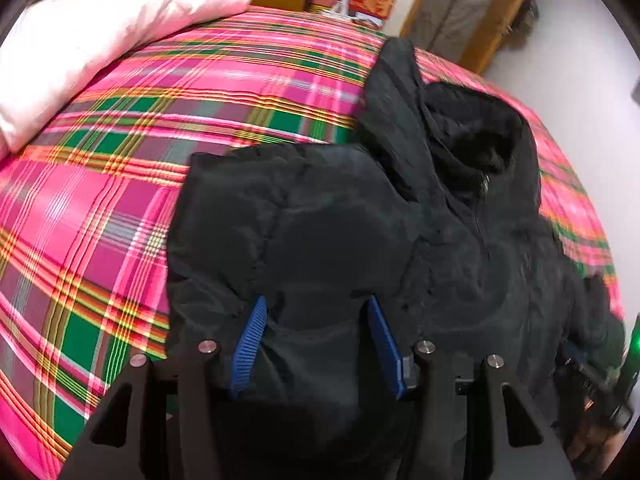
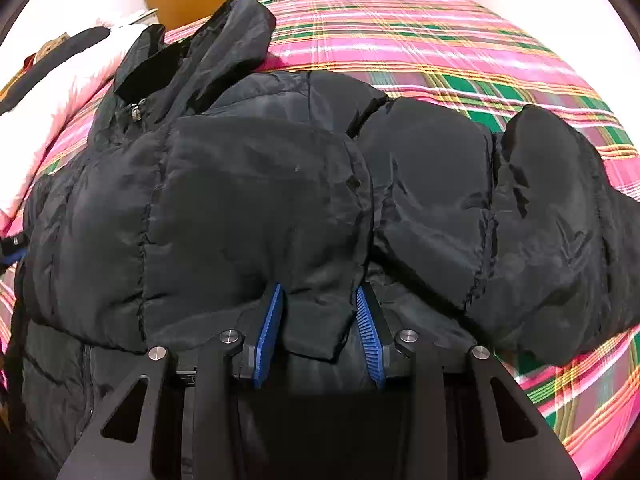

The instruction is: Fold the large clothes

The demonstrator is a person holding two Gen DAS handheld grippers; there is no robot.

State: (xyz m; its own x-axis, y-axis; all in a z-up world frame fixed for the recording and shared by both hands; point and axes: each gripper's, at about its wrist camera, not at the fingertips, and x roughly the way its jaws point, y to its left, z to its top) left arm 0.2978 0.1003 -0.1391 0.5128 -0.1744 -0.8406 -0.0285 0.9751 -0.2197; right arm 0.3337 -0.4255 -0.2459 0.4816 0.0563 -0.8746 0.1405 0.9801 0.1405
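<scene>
Left wrist: both claws pinch the black jacket (image 1: 340,220) on the plaid bedspread (image 1: 140,140); pink pillow (image 1: 100,32) beyond.

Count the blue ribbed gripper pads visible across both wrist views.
4. Left gripper: one pad at left, one at right, black puffy jacket bunched between. Right gripper: pads at left and right. None seem hidden.

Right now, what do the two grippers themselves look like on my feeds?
Both match: the left gripper and right gripper have ribbed blue finger pads on matte black angular linkage arms with round silver pivot bolts. No cables or markings visible.
</scene>
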